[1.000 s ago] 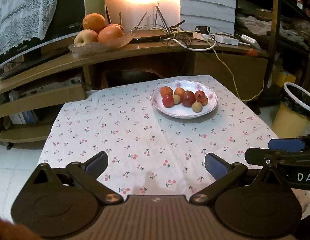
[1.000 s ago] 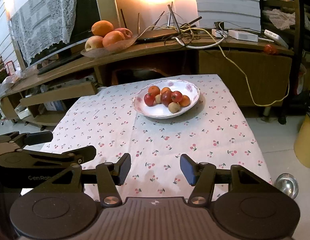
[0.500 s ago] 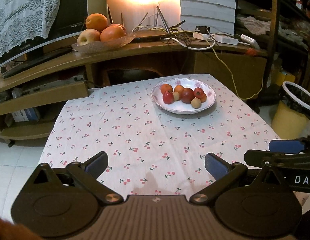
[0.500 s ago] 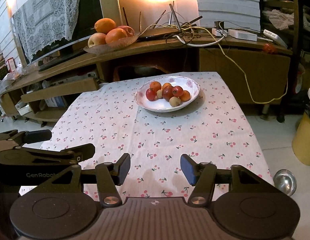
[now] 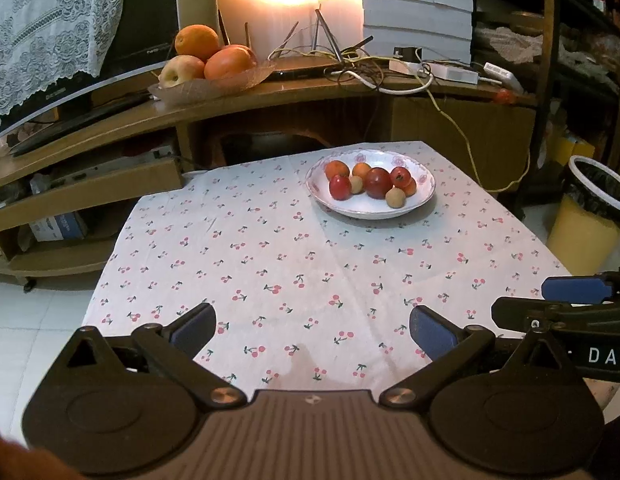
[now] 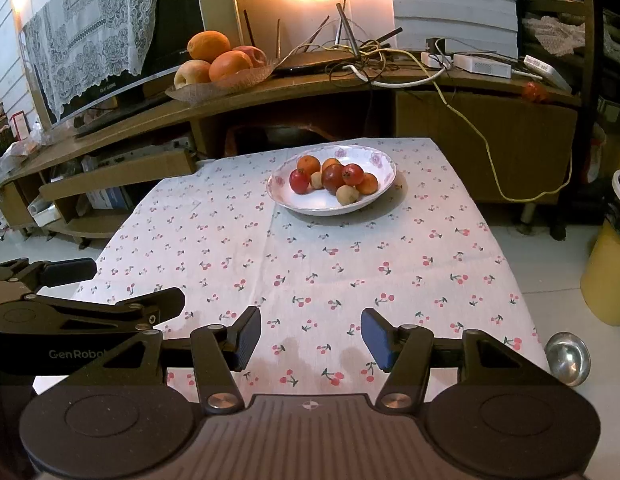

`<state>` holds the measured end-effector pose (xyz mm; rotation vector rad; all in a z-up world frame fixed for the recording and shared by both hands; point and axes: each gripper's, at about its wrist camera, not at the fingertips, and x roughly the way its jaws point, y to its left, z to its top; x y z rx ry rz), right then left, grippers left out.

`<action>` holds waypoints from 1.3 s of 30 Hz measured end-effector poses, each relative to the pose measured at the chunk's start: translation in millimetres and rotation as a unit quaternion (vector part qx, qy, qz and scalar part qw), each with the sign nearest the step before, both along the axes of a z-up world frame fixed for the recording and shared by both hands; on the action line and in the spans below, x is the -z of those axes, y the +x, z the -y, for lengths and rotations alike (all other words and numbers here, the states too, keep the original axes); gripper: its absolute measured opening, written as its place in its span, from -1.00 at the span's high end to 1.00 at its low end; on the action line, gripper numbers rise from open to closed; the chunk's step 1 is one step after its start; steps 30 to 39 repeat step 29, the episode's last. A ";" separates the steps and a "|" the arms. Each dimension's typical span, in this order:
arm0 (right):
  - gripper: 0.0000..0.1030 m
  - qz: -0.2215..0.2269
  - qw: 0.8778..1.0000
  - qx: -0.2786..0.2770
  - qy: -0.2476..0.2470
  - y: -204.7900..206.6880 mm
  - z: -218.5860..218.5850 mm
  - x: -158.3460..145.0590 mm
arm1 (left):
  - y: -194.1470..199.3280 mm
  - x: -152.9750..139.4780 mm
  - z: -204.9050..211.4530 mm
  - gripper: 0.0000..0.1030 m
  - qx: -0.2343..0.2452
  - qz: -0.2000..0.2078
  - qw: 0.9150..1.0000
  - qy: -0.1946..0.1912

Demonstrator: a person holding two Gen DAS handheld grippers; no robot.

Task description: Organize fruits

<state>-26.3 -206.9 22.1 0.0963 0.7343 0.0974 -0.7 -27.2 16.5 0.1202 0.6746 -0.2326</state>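
Observation:
A white bowl (image 5: 349,210) (image 6: 310,204) with several small red, orange and tan fruits stands at the far side of a table with a cherry-print cloth (image 5: 294,264) (image 6: 310,268). My left gripper (image 5: 311,330) is open and empty over the near table edge. My right gripper (image 6: 310,338) is open and empty, also near the front edge. Each gripper shows at the side of the other's view. A glass dish (image 5: 198,88) (image 6: 214,86) with oranges and an apple sits on the wooden shelf behind.
A TV with a lace cover (image 5: 50,40) stands at the back left. Cables and a router (image 5: 349,68) lie on the shelf (image 6: 310,84). A yellow bin (image 5: 589,224) stands right of the table. A steel bowl (image 6: 567,358) lies on the floor at right.
Both grippers have pulled back from the table and risen a little; the bowl looks smaller and farther. Jaws stayed open.

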 end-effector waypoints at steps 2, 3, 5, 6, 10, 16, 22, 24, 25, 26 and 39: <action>-0.13 -0.003 1.000 0.000 -0.001 0.1 -0.6 1.5 | -0.6 0.6 -0.1 -1.00 -0.001 -0.002 1.000 0.002; -0.13 -0.004 1.000 -0.001 -0.001 0.0 -0.7 2.1 | -0.6 1.0 0.0 -1.00 -0.002 -0.003 1.000 0.004; -0.13 -0.006 1.000 -0.001 0.000 -0.1 -0.8 3.0 | -1.0 1.7 0.1 -1.00 -0.003 -0.003 1.000 0.006; -0.13 -0.007 1.000 -0.001 0.000 0.2 -1.0 3.1 | -1.1 2.0 0.2 -1.00 -0.004 -0.004 1.000 0.006; -0.13 -0.008 1.000 -0.001 0.000 0.4 -1.3 3.8 | -1.2 2.4 0.5 -1.00 -0.006 -0.005 1.000 0.008; -0.13 -0.011 1.000 -0.002 0.001 1.7 -2.0 5.1 | -2.1 3.9 0.2 -1.00 -0.010 -0.005 1.000 0.012; -0.13 -0.014 1.000 -0.002 0.001 1.8 -2.6 6.5 | -2.4 5.0 0.7 -1.00 -0.010 -0.004 1.000 0.016; -0.13 -0.014 1.000 -0.002 0.001 1.8 -2.6 6.6 | -3.2 5.5 0.3 -1.00 -0.011 -0.003 1.000 0.018; -0.13 -0.014 1.000 -0.003 0.002 1.7 -2.6 6.6 | -3.3 5.7 0.1 -1.00 -0.011 -0.002 1.000 0.020; -0.13 -0.014 1.000 -0.003 0.002 1.5 -3.1 6.8 | -3.6 5.9 0.4 -1.00 -0.012 -0.002 1.000 0.021; -0.13 -0.013 1.000 -0.005 0.003 0.4 -4.4 7.3 | -3.3 6.5 0.8 -1.00 -0.012 -0.002 1.000 0.023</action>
